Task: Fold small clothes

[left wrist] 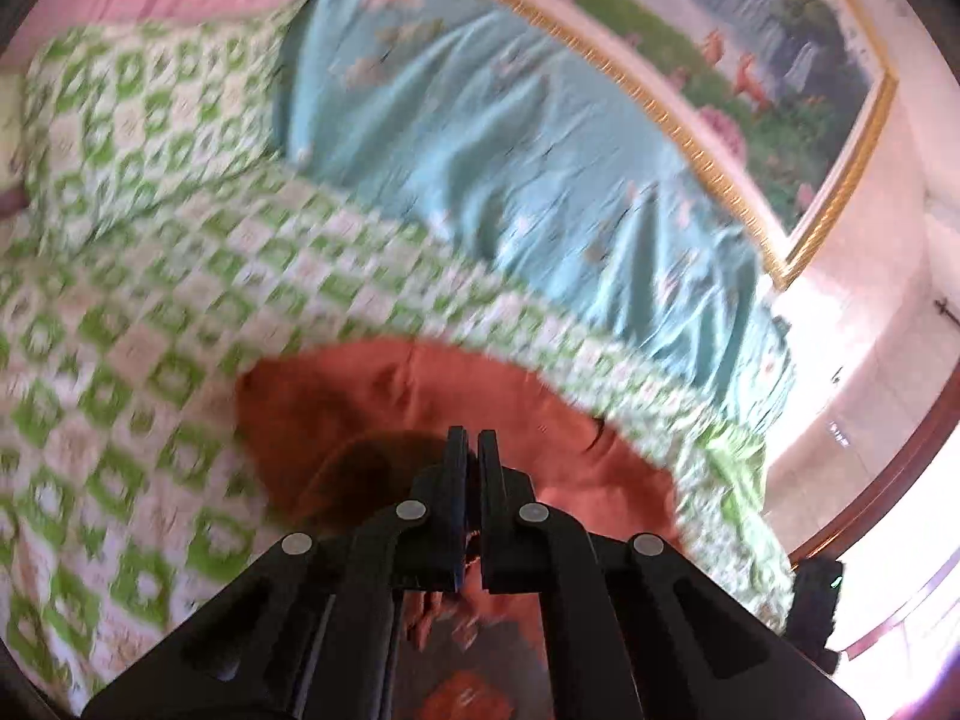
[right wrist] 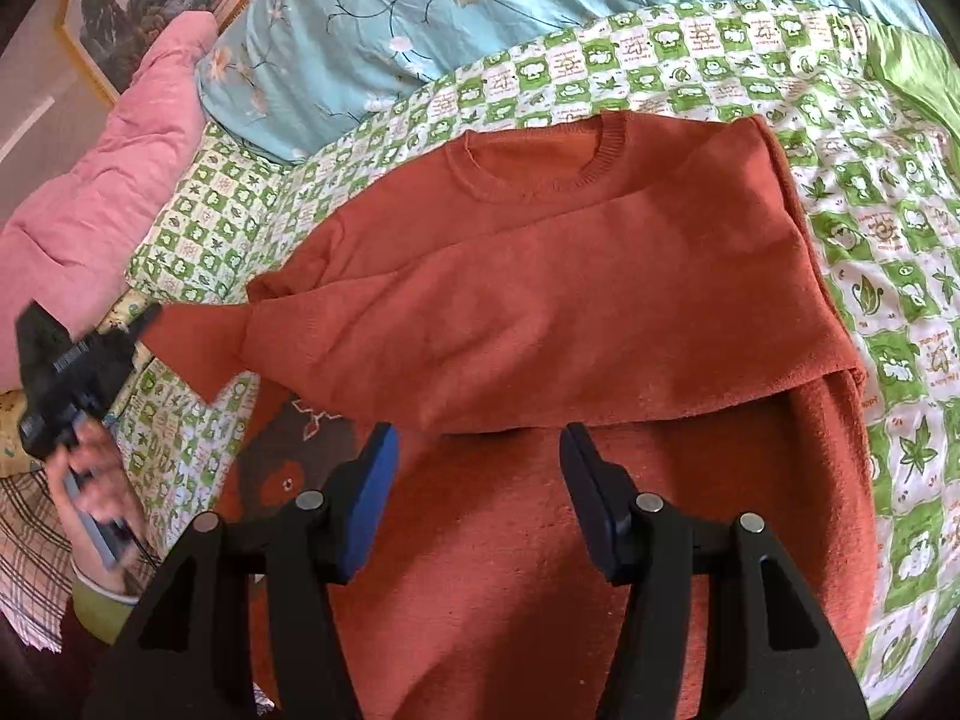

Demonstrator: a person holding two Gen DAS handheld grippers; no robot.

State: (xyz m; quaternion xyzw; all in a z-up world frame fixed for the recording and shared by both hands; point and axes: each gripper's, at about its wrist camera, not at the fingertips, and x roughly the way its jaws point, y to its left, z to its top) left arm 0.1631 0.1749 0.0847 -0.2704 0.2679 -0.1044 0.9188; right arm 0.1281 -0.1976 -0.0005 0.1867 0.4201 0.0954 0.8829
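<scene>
Ahead of the left wrist camera, blurring heavily: left gripper [left wrist: 472, 450] closing jaws together, pinching the orange sweater [left wrist: 384, 396] lying on the green checked sheet [left wrist: 120, 276]. Under the right wrist camera, lying spread with one sleeve [right wrist: 198, 342] folded across, reaching toward a hand [right wrist: 99, 480]; right gripper [right wrist: 480, 450] hovering above, jaws standing apart, empty.

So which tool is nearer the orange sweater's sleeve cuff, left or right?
Left. The left tool is shut on the sleeve cuff, out beside the orange sweater. The right tool hangs open over its lower body, clear of that cuff.
</scene>
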